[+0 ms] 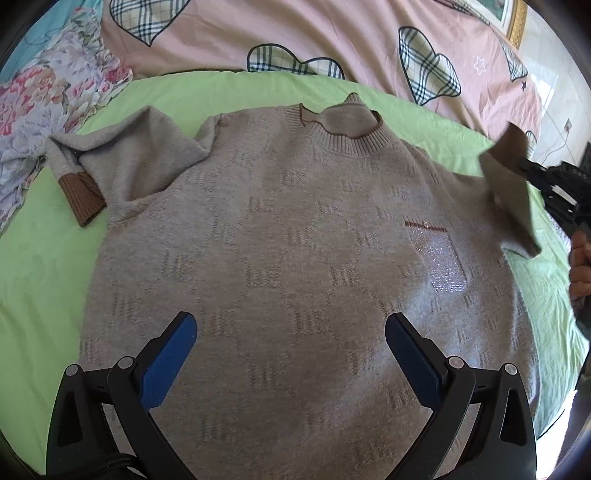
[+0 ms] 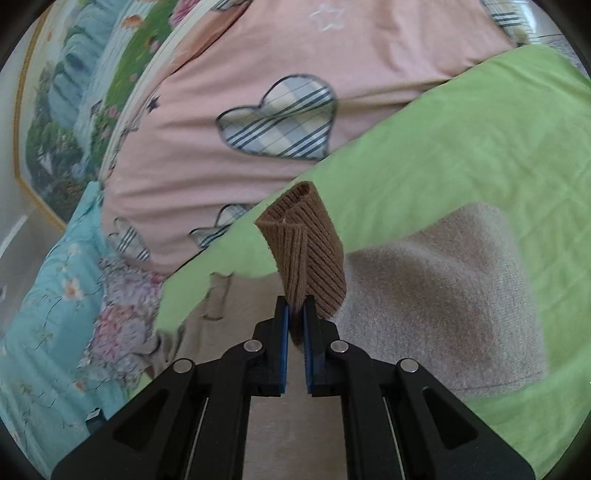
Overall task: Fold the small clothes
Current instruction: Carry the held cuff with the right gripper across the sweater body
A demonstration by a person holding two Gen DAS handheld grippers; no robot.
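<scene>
A small grey-beige knit sweater (image 1: 295,240) lies face up on a green sheet (image 1: 44,280), collar away from me. Its left sleeve with a brown cuff (image 1: 83,201) is bent over at the shoulder. My left gripper (image 1: 291,332) hovers open over the lower chest with nothing between its blue pads. In the right wrist view my right gripper (image 2: 295,310) is shut on the brown ribbed cuff (image 2: 304,240) of the other sleeve (image 2: 436,295), which is lifted off the sheet. The left wrist view shows that raised sleeve (image 1: 506,184) and the right gripper (image 1: 524,168) at the right edge.
A pink quilt with plaid hearts (image 1: 295,33) lies behind the green sheet. Floral bedding (image 1: 44,99) is bunched at the far left. A person's hand (image 1: 580,266) shows at the right edge. A framed picture (image 2: 55,110) leans behind the bed.
</scene>
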